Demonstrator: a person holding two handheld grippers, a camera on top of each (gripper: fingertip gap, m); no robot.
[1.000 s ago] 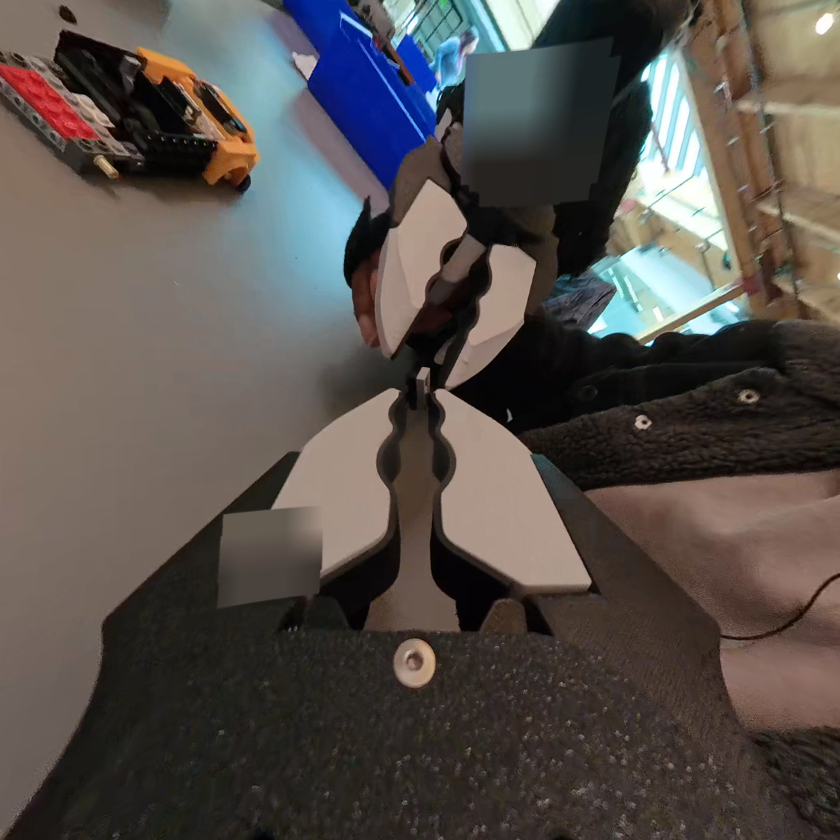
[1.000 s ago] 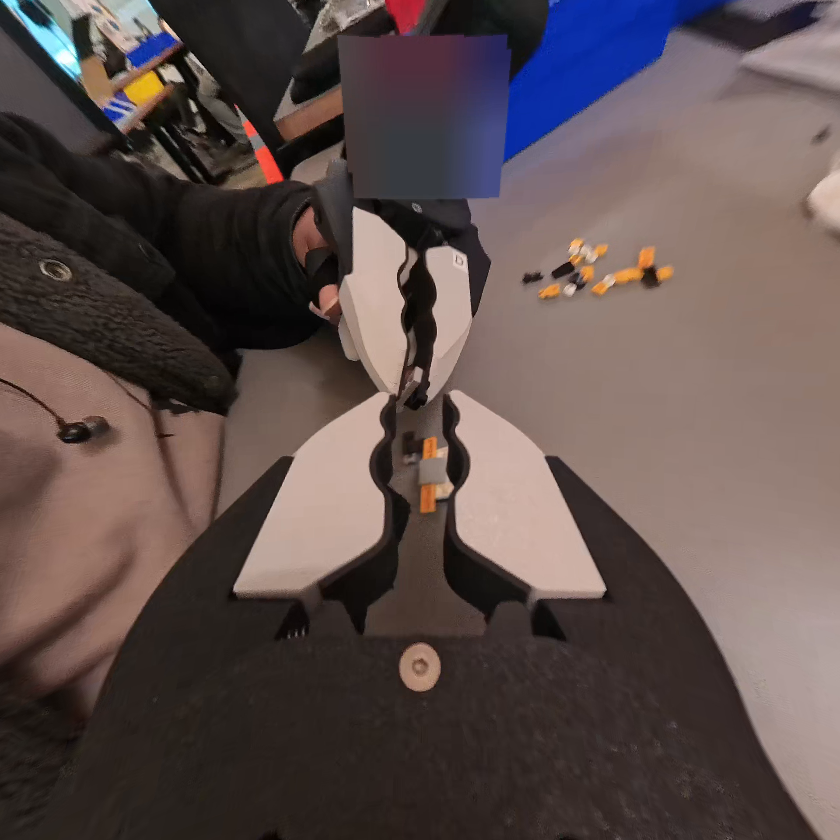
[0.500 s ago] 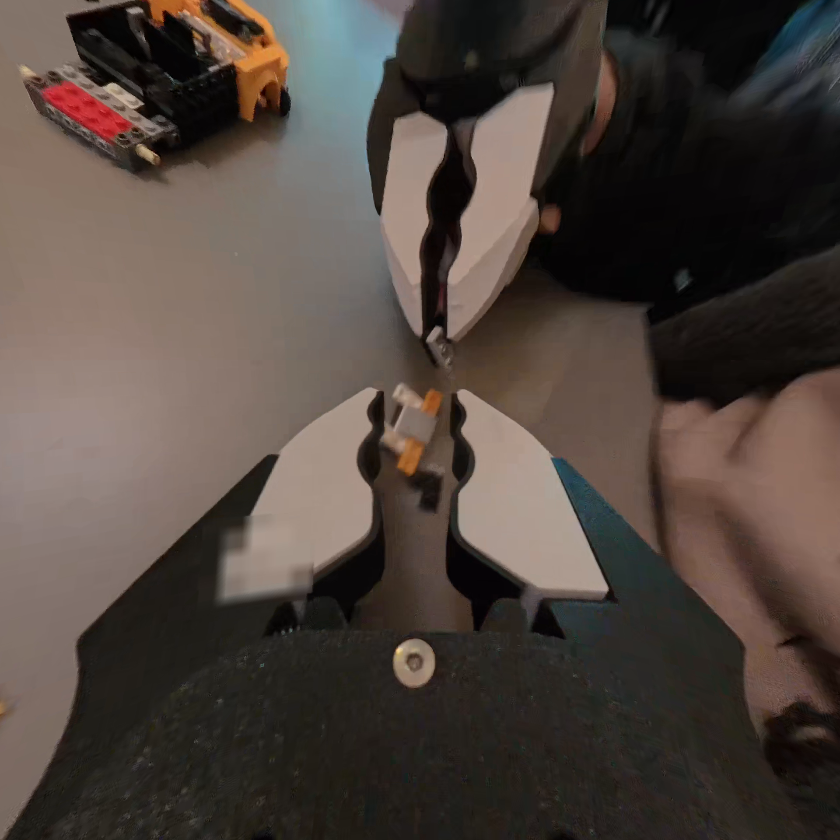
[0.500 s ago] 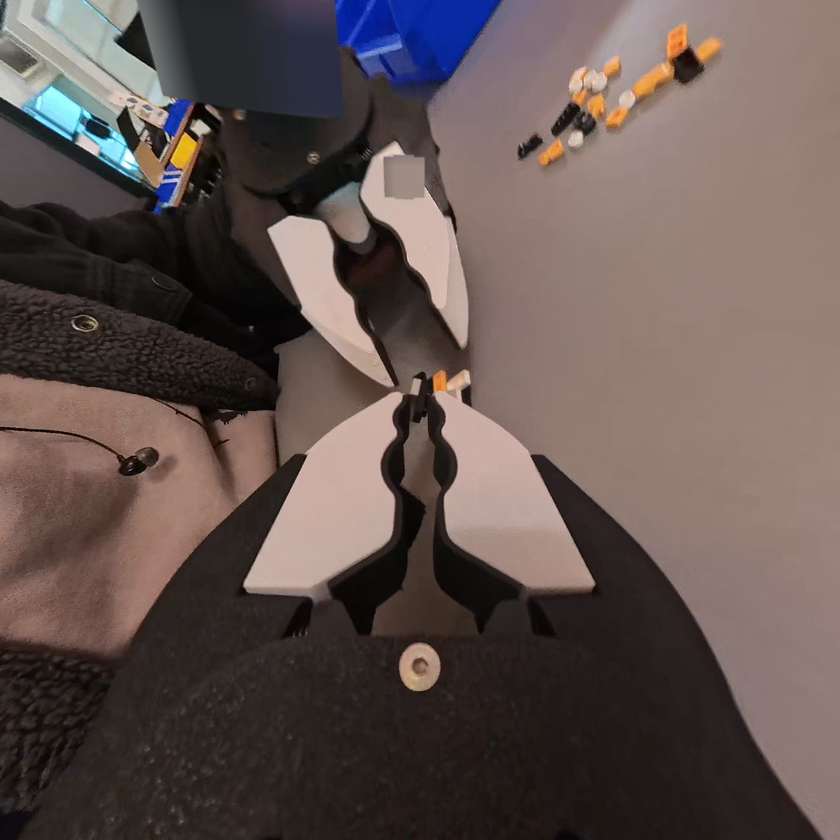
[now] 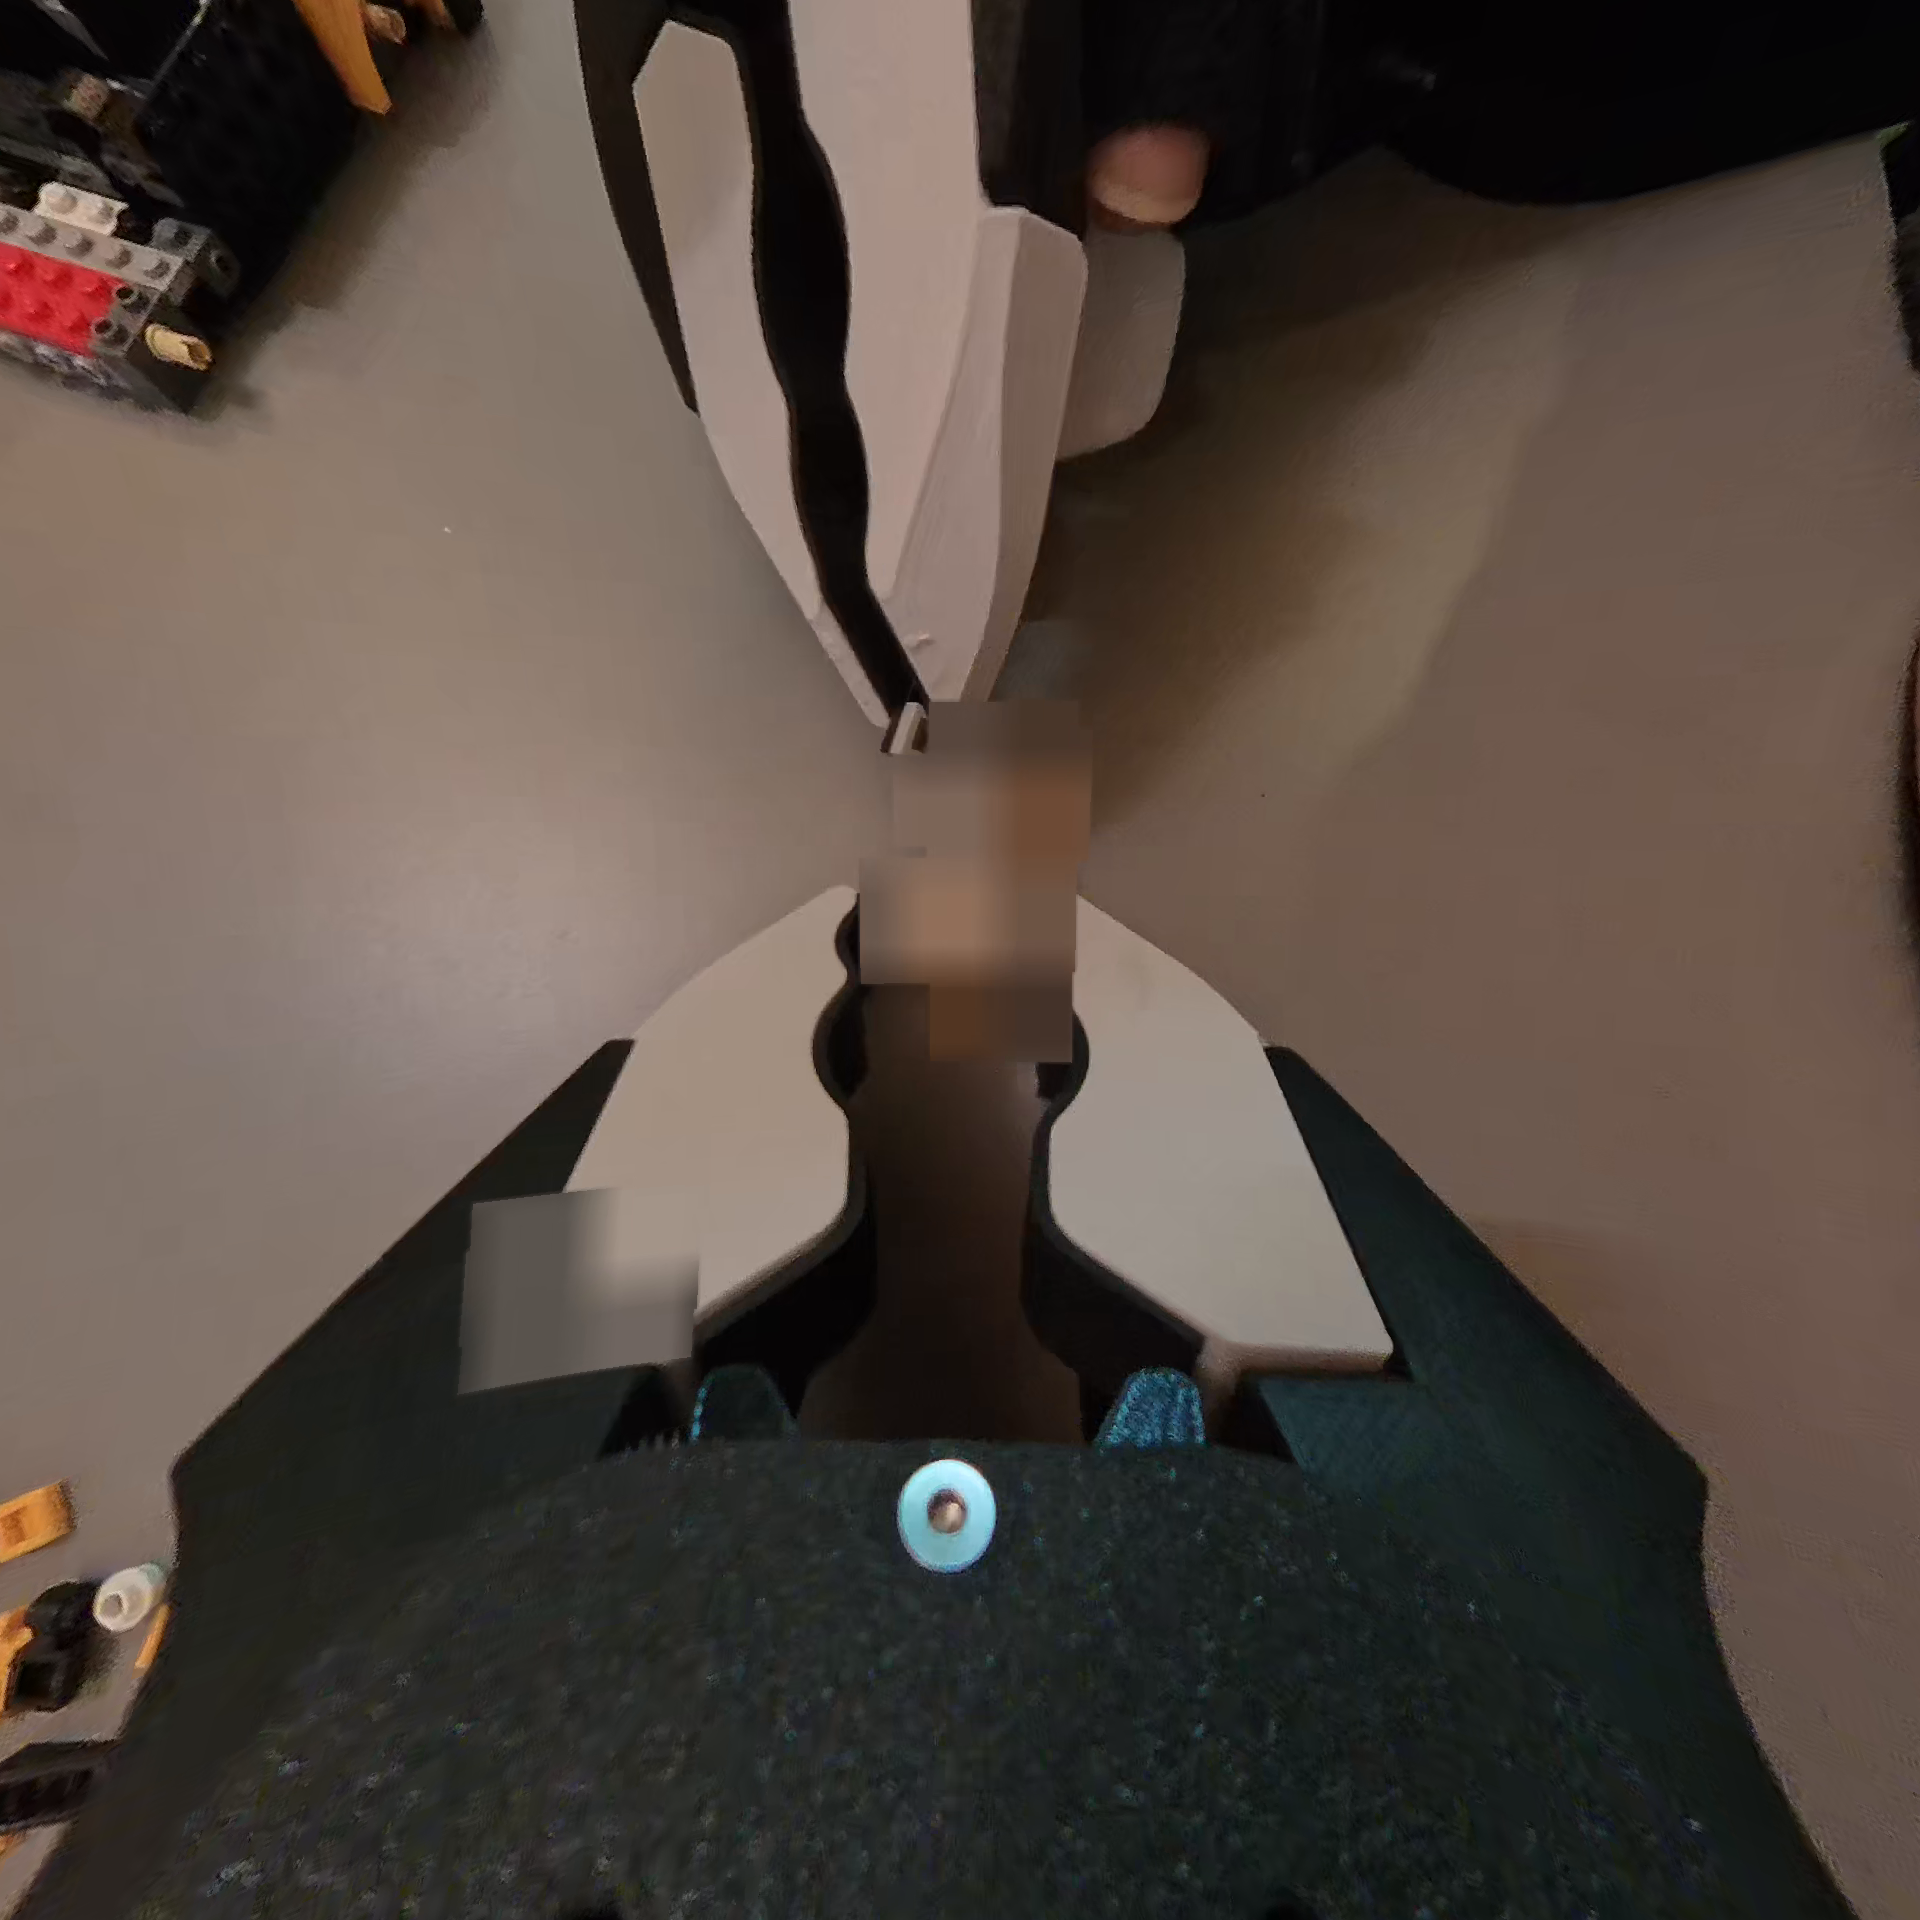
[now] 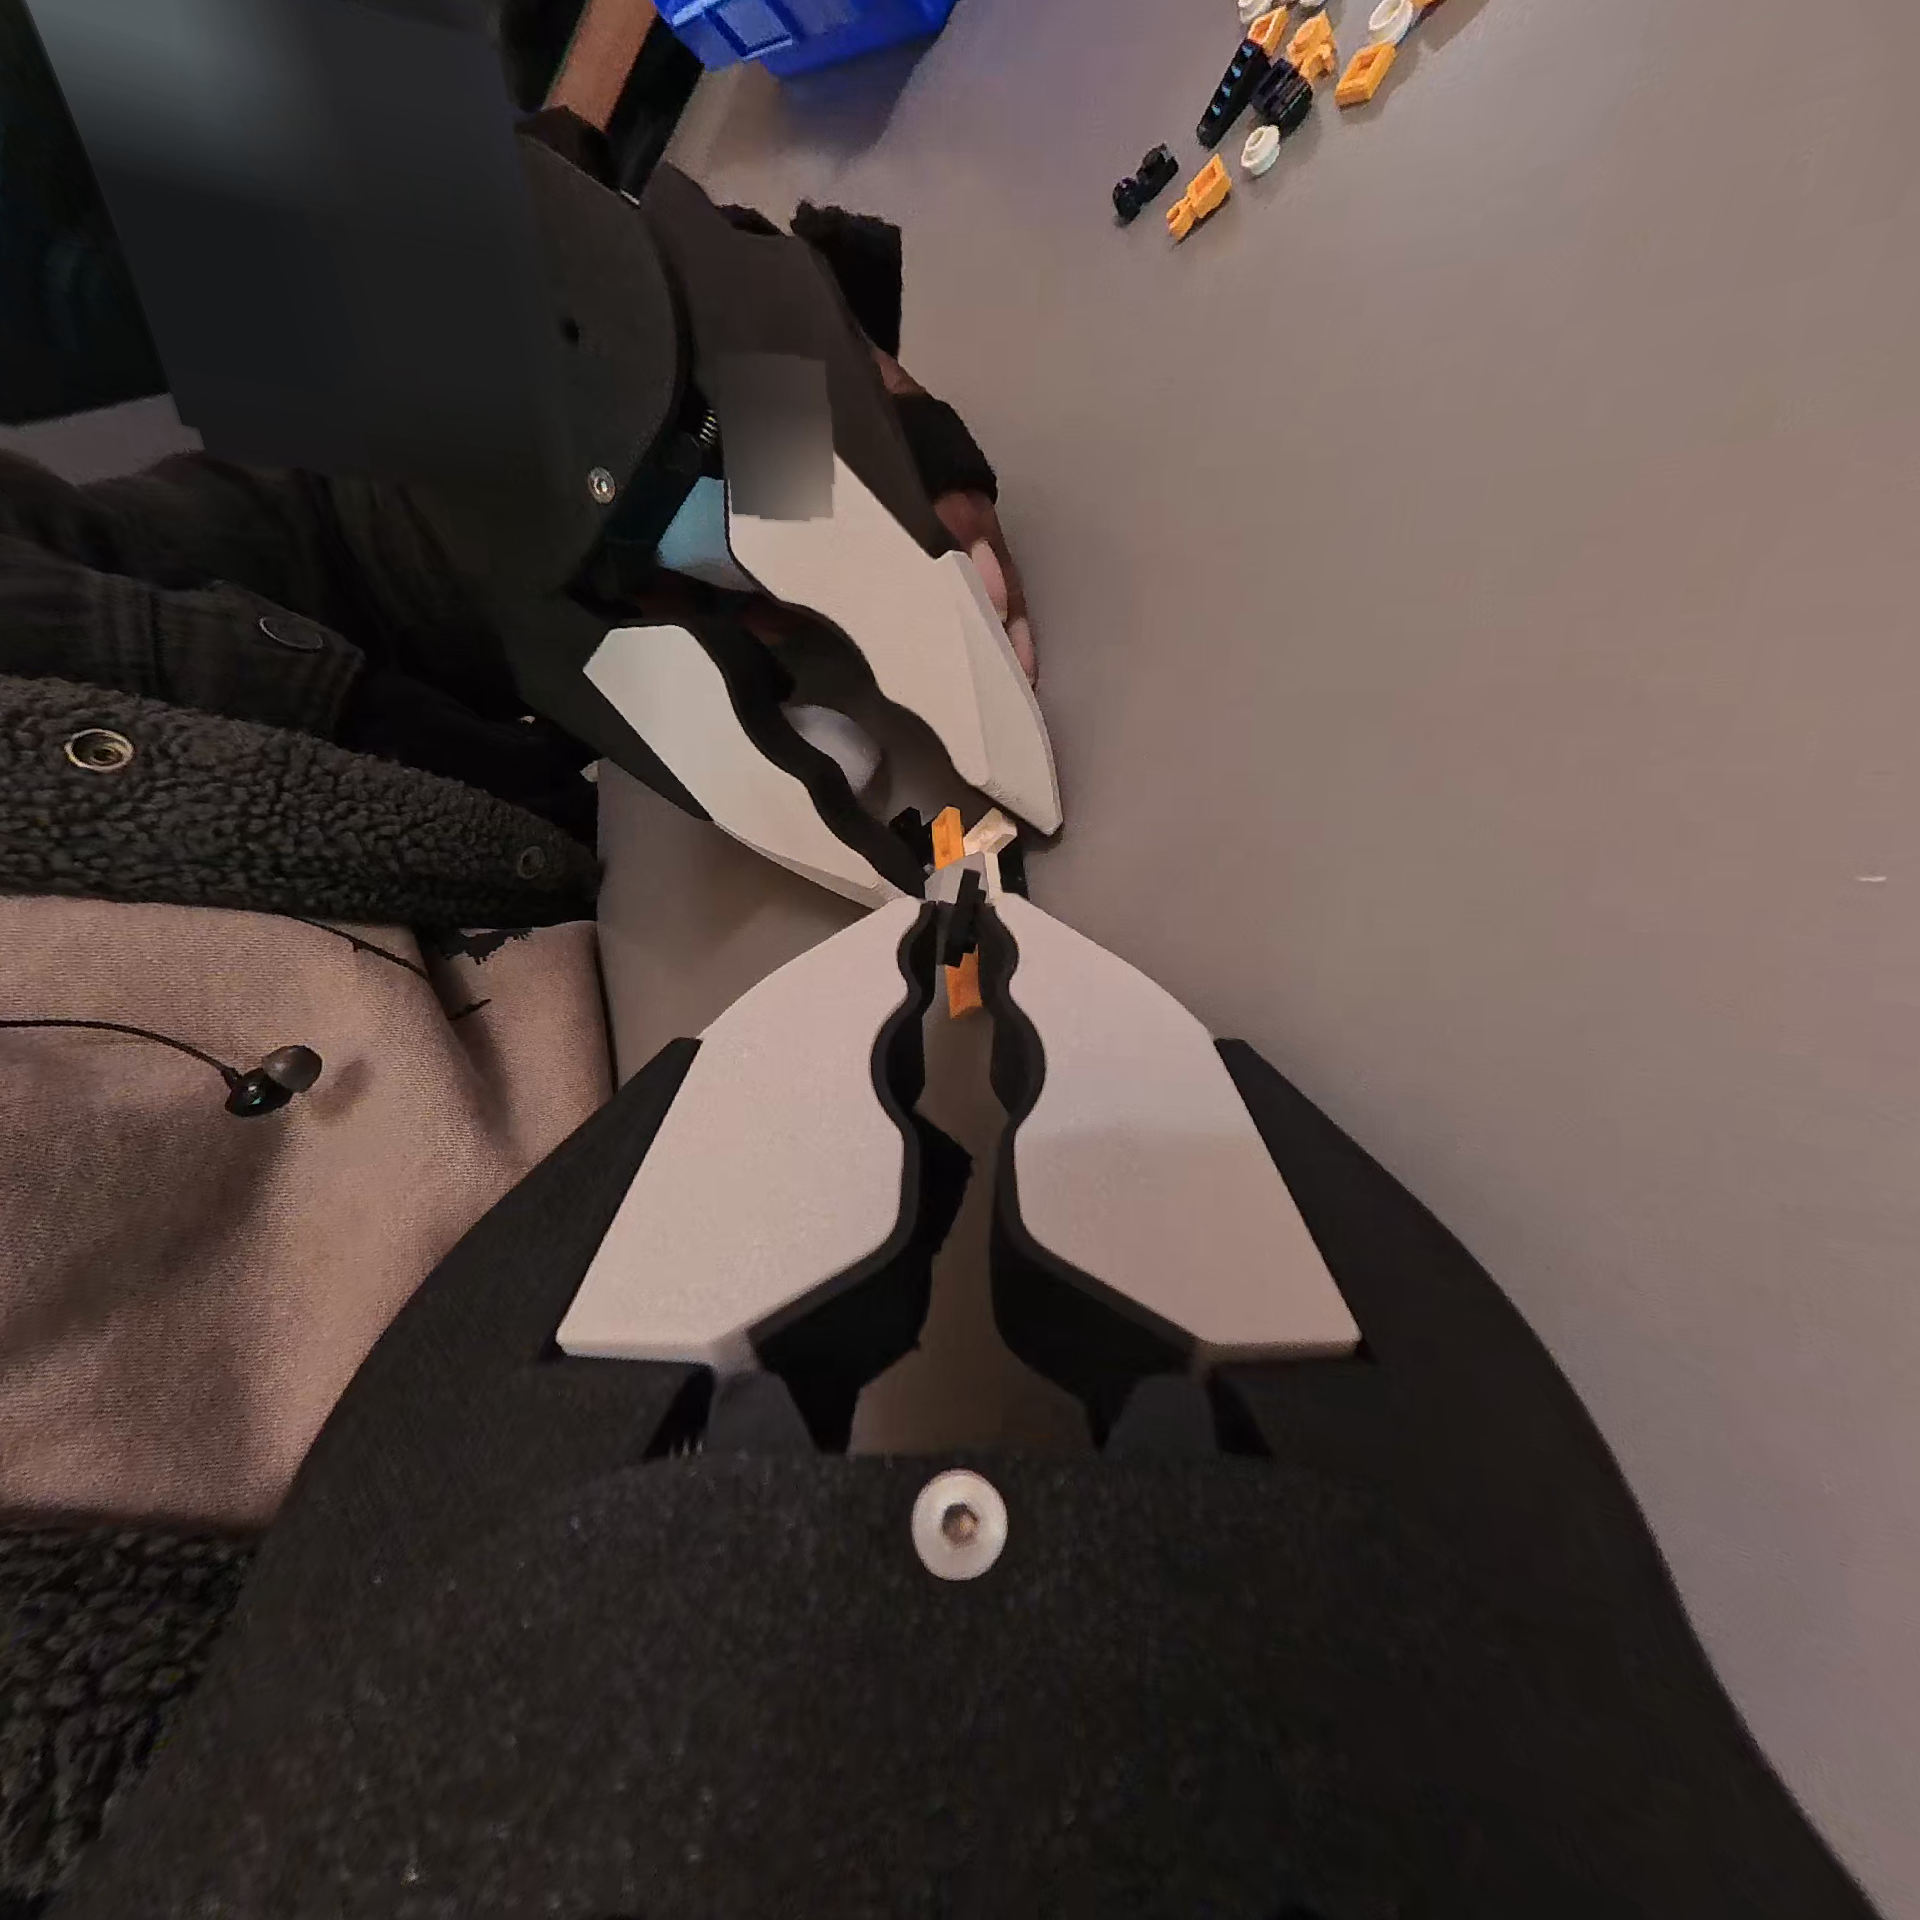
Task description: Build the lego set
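My right gripper [image 6: 961, 906] is shut on a thin black and grey lego piece [image 6: 961, 914]. It holds the piece at the small orange, white and grey build [image 6: 948, 836] that lies on the grey table [image 6: 1455, 727]. In the left wrist view the right gripper [image 5: 914, 717] comes down from the top with the piece [image 5: 906, 729] at its tips. My left gripper [image 5: 966, 899] is open; a mosaic patch covers what lies at its tips. In the right wrist view the left gripper [image 6: 971, 857] stands open around the small build. I cannot tell whether its pads touch the build.
A partly built orange and black vehicle with a red plate [image 5: 104, 239] sits at the far left. Loose orange, black and white pieces lie on the table [image 6: 1268, 94], also in the left wrist view [image 5: 62, 1631]. A blue bin [image 6: 800, 31] stands behind. A person's jacket [image 6: 208, 810] is close by. Both grippers' tips are close together, under 4 cm apart.
My left gripper let go of the thin piece and opened. My right gripper shut on it and took it over. Both grippers came down to the small build on the table.
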